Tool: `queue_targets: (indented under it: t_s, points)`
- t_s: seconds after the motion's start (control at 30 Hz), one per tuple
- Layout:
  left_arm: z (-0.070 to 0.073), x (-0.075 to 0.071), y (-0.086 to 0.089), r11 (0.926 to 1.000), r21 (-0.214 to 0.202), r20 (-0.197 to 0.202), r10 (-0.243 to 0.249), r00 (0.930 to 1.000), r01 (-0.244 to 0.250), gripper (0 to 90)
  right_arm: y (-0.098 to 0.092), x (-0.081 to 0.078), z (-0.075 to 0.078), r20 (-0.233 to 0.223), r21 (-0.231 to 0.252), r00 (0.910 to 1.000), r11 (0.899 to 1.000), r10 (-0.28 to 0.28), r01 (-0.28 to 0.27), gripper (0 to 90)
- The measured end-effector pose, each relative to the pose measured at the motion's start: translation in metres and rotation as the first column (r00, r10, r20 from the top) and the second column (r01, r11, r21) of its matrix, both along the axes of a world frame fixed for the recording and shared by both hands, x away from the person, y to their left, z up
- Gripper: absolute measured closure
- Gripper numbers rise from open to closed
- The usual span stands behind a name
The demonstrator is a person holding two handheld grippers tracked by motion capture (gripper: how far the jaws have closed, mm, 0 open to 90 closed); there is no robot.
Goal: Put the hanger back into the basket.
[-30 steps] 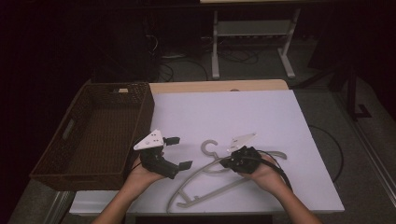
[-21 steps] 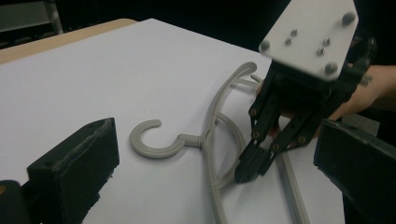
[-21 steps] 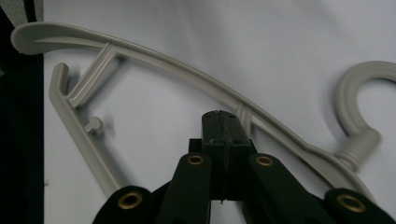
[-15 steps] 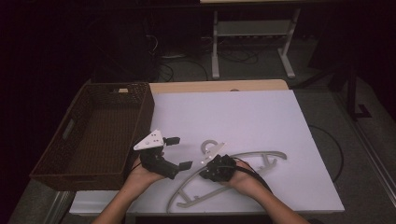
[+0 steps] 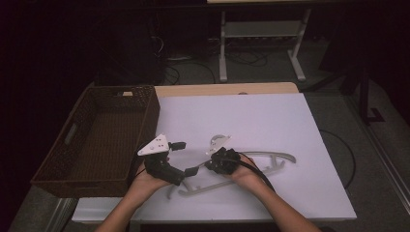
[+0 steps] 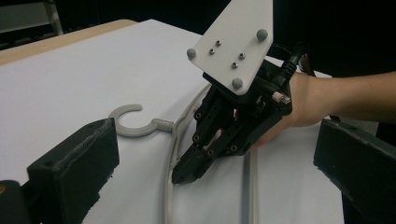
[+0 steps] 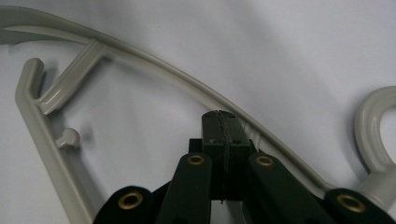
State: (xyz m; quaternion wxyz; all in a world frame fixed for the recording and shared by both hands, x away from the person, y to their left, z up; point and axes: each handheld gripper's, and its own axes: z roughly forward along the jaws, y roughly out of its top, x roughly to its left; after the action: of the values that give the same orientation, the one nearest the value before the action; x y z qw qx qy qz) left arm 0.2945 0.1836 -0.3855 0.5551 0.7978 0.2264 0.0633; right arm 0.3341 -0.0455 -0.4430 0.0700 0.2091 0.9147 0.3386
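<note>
A grey plastic hanger (image 5: 270,155) lies flat on the white tabletop (image 5: 251,116). Its hook (image 6: 128,121) curls toward the left gripper, and its curved arm (image 7: 154,65) sweeps across the right gripper view. My right gripper (image 5: 209,166) is shut, jaws pressed together with nothing between them. Its tip (image 7: 222,123) rests right at the hanger's curved arm, close to the hook. In the left gripper view that same right gripper (image 6: 184,175) points down at the hanger. My left gripper (image 5: 186,158) stands open just left of it, its wide jaws (image 6: 217,144) framing the right gripper and hook.
A dark wicker basket (image 5: 123,88) sits at the table's left edge with nothing visible inside. Behind the white surface runs a strip of wooden table edge (image 5: 227,89). A metal stand (image 5: 261,29) and cables are on the floor beyond.
My right gripper has slid left along the hanger and a little lower, ending close to the left gripper. The left gripper and the hanger have stayed put.
</note>
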Motion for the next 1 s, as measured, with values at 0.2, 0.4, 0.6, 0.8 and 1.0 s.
queue_targets:
  t_s: [0.2, 0.4, 0.6, 0.8, 1.0]
  points:
    - [0.0, 0.001, 0.001, 1.0, -0.001, 0.001, 0.002, 1.0, -0.002, 0.0, -0.014, -0.005, 0.016, 0.029, 0.08, 0.9993, 0.997, -0.025, 0.022, 89.0]
    - [0.002, 0.002, -0.001, 1.0, -0.001, 0.002, 0.0, 1.0, 0.0, 0.0, -0.048, -0.019, 0.046, 0.067, 0.221, 0.9925, 0.972, -0.102, 0.085, 75.1]
    - [0.002, 0.005, -0.005, 0.9999, 0.001, -0.001, -0.013, 0.9999, 0.013, 0.0, -0.077, -0.029, 0.061, 0.107, 0.295, 0.9804, 0.947, -0.165, 0.127, 52.9]
    - [-0.001, 0.009, -0.011, 0.9996, 0.011, -0.019, -0.026, 0.9995, 0.026, 0.0, -0.115, -0.047, 0.07, 0.118, 0.392, 0.9583, 0.899, -0.26, 0.196, 33.9]
    - [-0.001, 0.015, -0.017, 0.9989, 0.031, -0.012, -0.036, 0.9993, 0.036, 0.0, -0.147, -0.065, 0.071, 0.118, 0.446, 0.9349, 0.859, -0.335, 0.251, 17.9]
